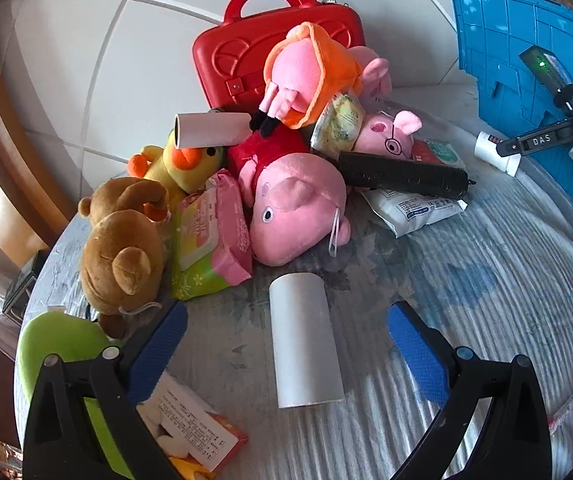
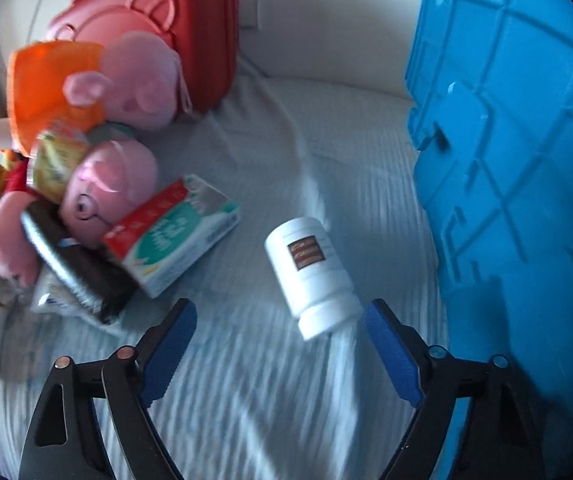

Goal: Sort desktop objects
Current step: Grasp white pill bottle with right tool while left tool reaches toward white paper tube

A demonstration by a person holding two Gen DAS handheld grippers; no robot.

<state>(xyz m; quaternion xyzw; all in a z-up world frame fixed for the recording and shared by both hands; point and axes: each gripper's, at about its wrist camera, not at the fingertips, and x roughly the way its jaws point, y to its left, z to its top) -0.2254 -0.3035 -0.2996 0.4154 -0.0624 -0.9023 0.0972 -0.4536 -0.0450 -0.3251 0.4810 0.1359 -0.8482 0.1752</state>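
The left gripper (image 1: 286, 354) stands open over the striped tablecloth (image 1: 486, 320), its 2 blue pads either side of a white roll (image 1: 305, 342) without touching it. The right gripper (image 2: 280, 354) is open too; a white bottle (image 2: 314, 276) lies on its side just beyond its pads, beside the blue crate (image 2: 526, 180) on the right. Plush toys (image 1: 298, 208) pile against a red case (image 1: 246, 60) at the far left.
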